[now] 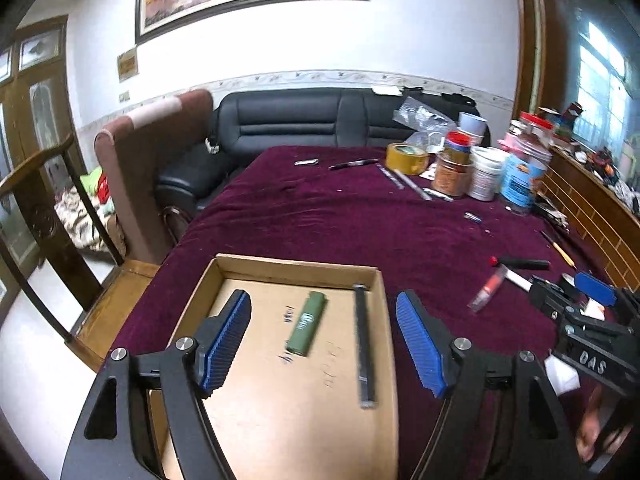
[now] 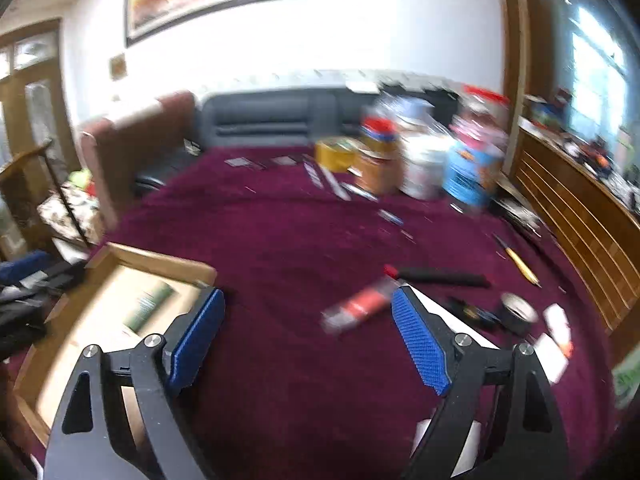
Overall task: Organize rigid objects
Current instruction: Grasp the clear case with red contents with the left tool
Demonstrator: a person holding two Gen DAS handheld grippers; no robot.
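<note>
A shallow cardboard box (image 1: 298, 270) lies on the dark red cloth. Inside it are a green lighter (image 1: 307, 324) and a long black pen (image 1: 366, 344). My left gripper (image 1: 322, 295) hangs open above the box with nothing between its blue pads. My right gripper (image 2: 308, 294) is open over the bare cloth to the right of the box (image 2: 160, 258), empty too. Just beyond its right finger lie a red and clear lighter (image 2: 356, 306) and a black stick with a red tip (image 2: 440, 276). The right wrist view is blurred.
Jars and tubs (image 1: 486, 178) and a yellow tape roll (image 1: 406, 158) crowd the far right of the table. Pens (image 1: 352, 164) lie at the back, a yellow pencil (image 2: 518, 262) and a small round tin (image 2: 518, 306) at the right. A black sofa (image 1: 288, 124) stands behind, a wooden chair (image 1: 48, 216) to the left.
</note>
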